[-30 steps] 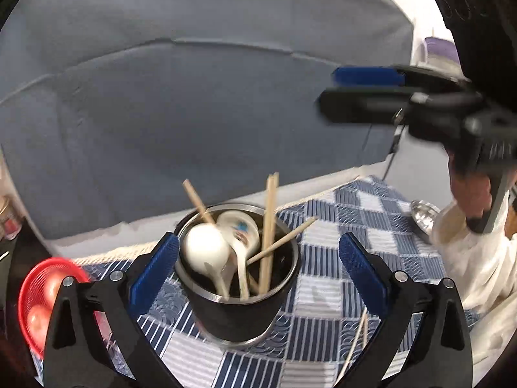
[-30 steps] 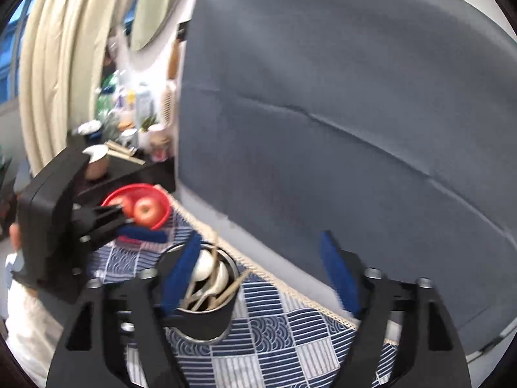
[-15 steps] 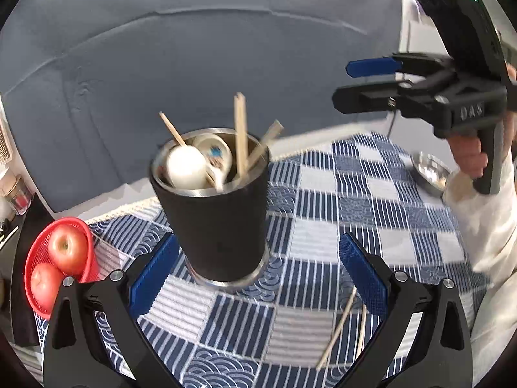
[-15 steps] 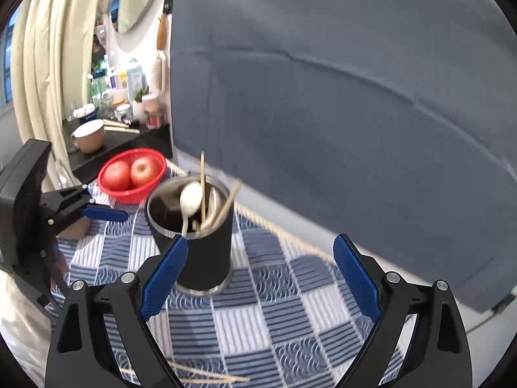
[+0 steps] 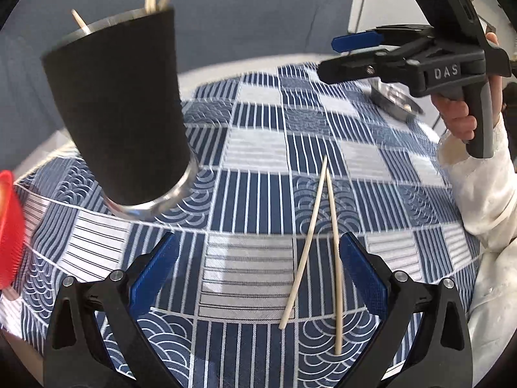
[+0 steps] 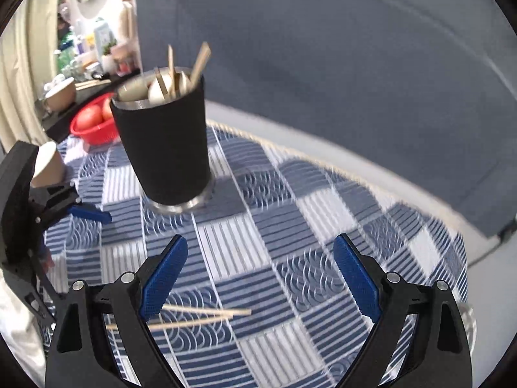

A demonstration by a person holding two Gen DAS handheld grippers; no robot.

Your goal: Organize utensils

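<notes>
Only right wrist view shows inside black cup (image 6: 164, 148): spoons, chopsticks. Left gripper (image 5: 258, 278) and right gripper (image 6: 260, 278) wide open, empty.

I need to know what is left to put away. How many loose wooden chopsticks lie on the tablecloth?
2. One thin wooden chopstick and a second lie on the blue patterned tablecloth, touching near their far tips, between the open left gripper's fingers. Others may lie outside the views.
</notes>
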